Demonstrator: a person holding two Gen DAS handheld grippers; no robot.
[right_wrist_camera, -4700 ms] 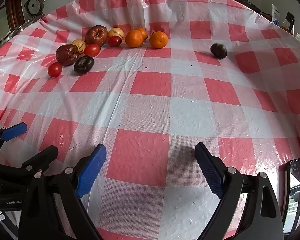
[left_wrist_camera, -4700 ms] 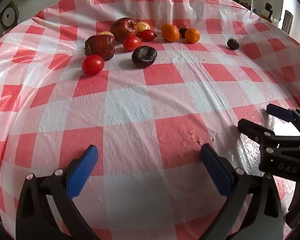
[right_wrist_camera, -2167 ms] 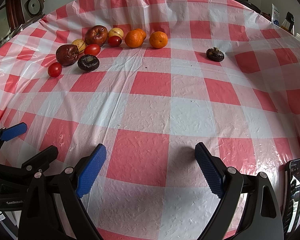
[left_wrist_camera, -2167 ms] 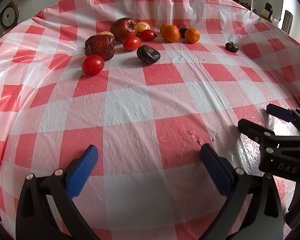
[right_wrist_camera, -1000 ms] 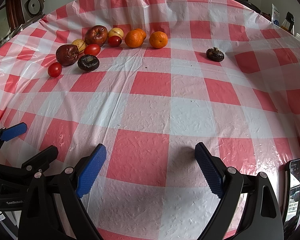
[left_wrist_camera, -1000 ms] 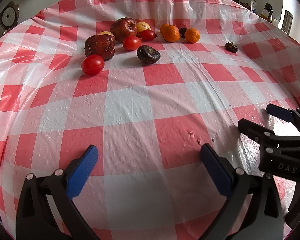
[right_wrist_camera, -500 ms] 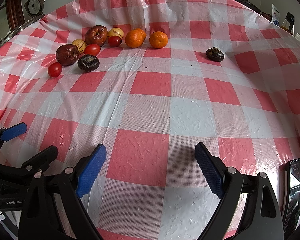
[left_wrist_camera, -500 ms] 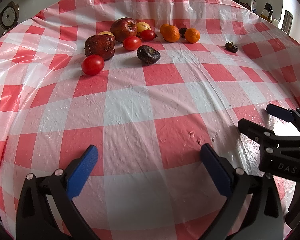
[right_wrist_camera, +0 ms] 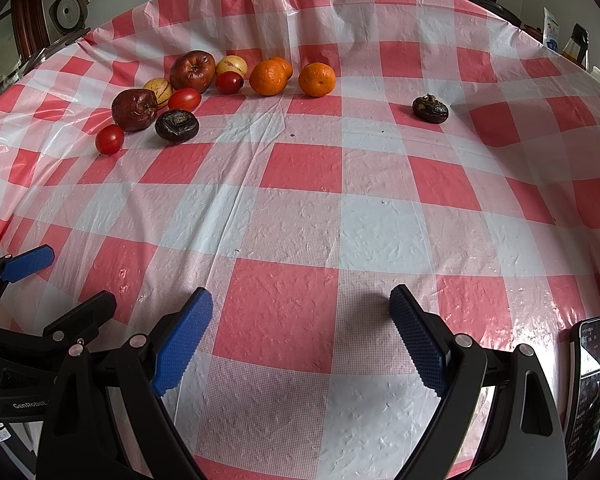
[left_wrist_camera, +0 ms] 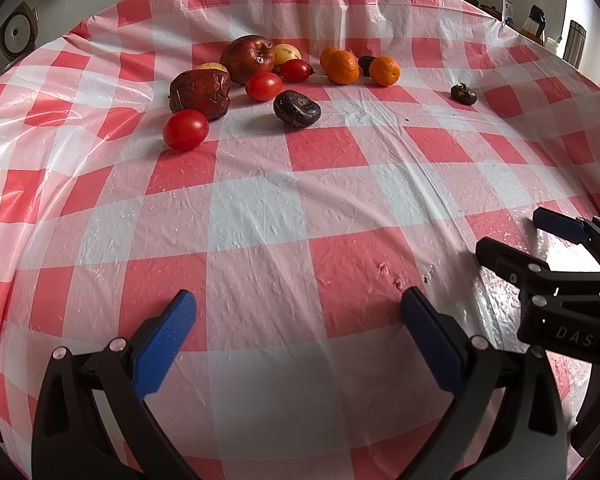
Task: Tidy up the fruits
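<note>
- Checked counter (right_wrist_camera: 300,216) carries loose fruit: apple (right_wrist_camera: 192,70), oranges (right_wrist_camera: 268,77), tomatoes (right_wrist_camera: 109,139)
- Left gripper (left_wrist_camera: 296,312) gapes, empty
- Right gripper (right_wrist_camera: 300,308) likewise

On the surface (right_wrist_camera: 300,216) lie three oranges (right_wrist_camera: 268,77), three red tomatoes (right_wrist_camera: 184,99), two dark red wrinkled apples (right_wrist_camera: 192,70) and two pale yellow round fruits (right_wrist_camera: 231,66). Of the dark, shrivelled fruits (right_wrist_camera: 177,125), three show in the left wrist view, one of them half hidden between oranges; only two show in the right wrist view.
</note>
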